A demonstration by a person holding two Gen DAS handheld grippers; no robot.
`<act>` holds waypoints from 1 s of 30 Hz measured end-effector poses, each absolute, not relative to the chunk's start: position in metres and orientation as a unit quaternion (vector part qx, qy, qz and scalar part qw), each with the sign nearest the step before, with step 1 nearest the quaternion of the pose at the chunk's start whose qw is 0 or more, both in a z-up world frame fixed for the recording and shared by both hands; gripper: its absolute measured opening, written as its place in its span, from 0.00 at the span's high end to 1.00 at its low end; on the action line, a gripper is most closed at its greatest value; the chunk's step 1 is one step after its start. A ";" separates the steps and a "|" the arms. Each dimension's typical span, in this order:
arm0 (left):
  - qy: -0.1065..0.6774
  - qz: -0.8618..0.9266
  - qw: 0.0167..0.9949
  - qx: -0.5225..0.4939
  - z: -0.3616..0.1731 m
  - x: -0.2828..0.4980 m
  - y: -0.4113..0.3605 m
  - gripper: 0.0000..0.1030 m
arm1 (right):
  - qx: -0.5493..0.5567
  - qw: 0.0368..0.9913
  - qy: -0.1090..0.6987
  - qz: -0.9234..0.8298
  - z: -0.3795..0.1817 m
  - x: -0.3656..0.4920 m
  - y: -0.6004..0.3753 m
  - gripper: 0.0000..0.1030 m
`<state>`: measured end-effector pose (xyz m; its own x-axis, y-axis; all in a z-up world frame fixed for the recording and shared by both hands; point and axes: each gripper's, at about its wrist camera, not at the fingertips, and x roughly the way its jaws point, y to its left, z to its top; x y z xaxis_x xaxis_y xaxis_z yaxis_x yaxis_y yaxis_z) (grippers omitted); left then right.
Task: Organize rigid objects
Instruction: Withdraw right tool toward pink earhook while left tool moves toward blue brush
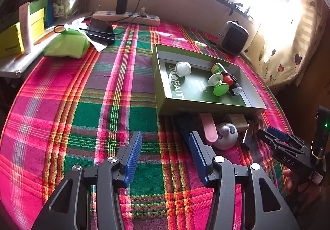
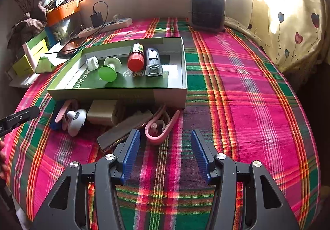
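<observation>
- The left hand-held gripper [image 1: 166, 147] is hanging over the bright checked cloth [image 1: 82, 106] that is covering the surface. Its blue fingers [image 1: 134, 153] are standing apart, and nothing is sitting between them.
- The right hand-held gripper [image 2: 165, 145] is also hanging over the cloth. Its blue fingers [image 2: 131, 151] are spread too, and only cloth is showing between them.
- A pink clip [image 2: 160, 129] is lying just in front of the right hand-held gripper, a little to its left.
- A dark flat block [image 2: 123, 126] is lying beside the pink clip, touching it.
- A tan box [image 2: 103, 114] and a white round toy [image 2: 76, 120] are sitting near the front wall of the green box [image 2: 115, 96].
- A pink strip [image 1: 209, 126] is resting on the white round toy, and something dark blue is peeking out under them.
- The green box is sitting open in the middle of the cloth.
- Inside it, a small white jar [image 2: 92, 63] is lying on its side at the left.
- A green and white spool [image 2: 109, 69] is lying next to the jar.
- A bottle with a red cap [image 2: 136, 58] is lying next to the spool.
- A grey light with a clear end [image 2: 153, 63] is lying right beside the bottle.
- A small black heater [image 2: 207, 11] is standing at the far end of the cloth, under the window.
- A white power strip [image 1: 125, 17] with a black charger [image 1: 121, 5] is lying by the far wall.
</observation>
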<state>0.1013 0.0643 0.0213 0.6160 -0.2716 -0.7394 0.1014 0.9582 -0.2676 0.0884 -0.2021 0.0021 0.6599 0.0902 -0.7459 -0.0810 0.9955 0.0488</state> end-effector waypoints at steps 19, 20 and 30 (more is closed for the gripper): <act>0.443 -0.122 0.884 -0.084 0.013 0.110 0.040 0.53 | 0.000 0.905 0.426 0.006 -0.006 0.112 -0.209 0.44; 0.444 -0.121 0.884 -0.082 0.013 0.111 0.038 0.53 | -0.001 0.905 0.426 0.005 -0.006 0.112 -0.210 0.44; 0.445 -0.105 0.887 -0.056 0.014 0.118 0.023 0.51 | -0.004 0.905 0.426 -0.016 -0.005 0.110 -0.226 0.44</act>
